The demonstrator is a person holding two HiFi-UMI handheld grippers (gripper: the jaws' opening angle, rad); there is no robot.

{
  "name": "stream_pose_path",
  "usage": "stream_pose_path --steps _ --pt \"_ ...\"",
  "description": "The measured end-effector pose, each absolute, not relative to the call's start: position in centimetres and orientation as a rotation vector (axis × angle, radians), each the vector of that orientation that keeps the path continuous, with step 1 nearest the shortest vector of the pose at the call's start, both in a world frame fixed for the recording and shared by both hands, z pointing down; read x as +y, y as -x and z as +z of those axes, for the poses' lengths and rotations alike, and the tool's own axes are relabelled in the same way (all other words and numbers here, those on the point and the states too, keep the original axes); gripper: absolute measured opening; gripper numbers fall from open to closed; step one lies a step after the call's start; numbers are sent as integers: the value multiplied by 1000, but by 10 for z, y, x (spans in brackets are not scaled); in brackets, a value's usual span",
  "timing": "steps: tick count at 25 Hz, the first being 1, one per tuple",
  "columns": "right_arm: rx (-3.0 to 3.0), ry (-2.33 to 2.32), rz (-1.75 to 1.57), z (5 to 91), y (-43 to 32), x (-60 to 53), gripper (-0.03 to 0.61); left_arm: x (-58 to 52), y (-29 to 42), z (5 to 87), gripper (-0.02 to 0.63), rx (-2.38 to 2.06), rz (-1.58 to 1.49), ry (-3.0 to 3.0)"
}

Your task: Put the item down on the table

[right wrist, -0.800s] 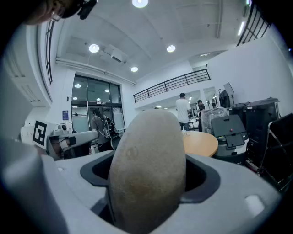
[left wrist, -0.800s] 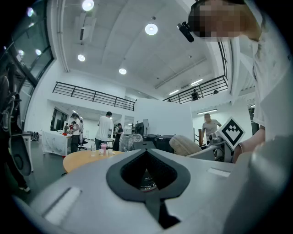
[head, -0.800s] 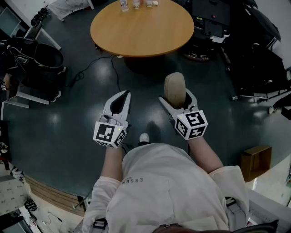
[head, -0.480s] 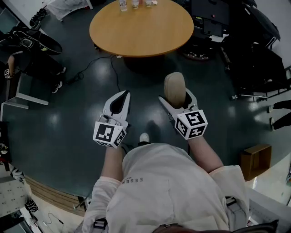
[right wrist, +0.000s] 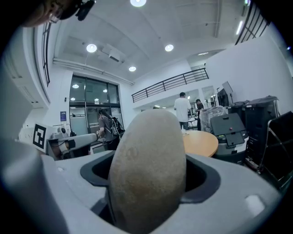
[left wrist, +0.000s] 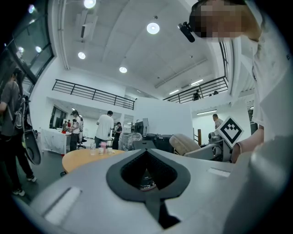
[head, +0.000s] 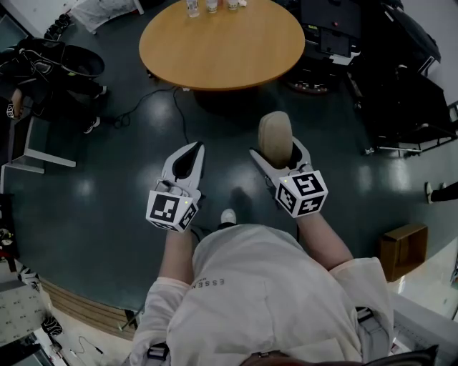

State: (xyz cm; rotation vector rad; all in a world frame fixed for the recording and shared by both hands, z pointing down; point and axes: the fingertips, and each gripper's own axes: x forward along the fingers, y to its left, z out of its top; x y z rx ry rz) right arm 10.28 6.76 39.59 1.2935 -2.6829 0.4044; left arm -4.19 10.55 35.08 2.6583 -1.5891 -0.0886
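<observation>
- Clamped in the right gripper [head: 276,150]: the item [head: 275,131], tan, oval and rough-skinned, standing on end with its rounded top past the jaw tips.
- Jaws there spread wide, pressing on both sides of the item; in the right gripper view, almost the whole gap filled by it.
- Left gripper [head: 193,146] with jaws brought together, tips meeting, only a spade-shaped hollow left between the dark pads; nothing held in it.
- Both grippers side by side but apart, in front of the person's [head: 265,300] body, above the dark floor [head: 93,193], pointing toward the table [head: 222,43].
- Item up in the air, not on the table and short of its near edge.
- Table round, wooden, mostly bare; a few small bottles [head: 212,6] at its far edge.
- Low between the two grippers, the tip of a white shoe [head: 227,216] on the floor.
- At the right, near the person, a brown box [head: 403,250] on the floor.
- In both gripper views, some people standing beyond the table, too small for more detail.
</observation>
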Motion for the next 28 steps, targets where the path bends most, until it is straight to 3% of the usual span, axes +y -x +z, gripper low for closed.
stream_pose_path --steps 19,28 --pt "-2577 -1361 429 417 -65 16 405 60 94 377 17 -1525 -111 -2612" --pt "-2612 -1313 435 426 -61 -89 405 -36 106 385 17 -1598 -78 -2578"
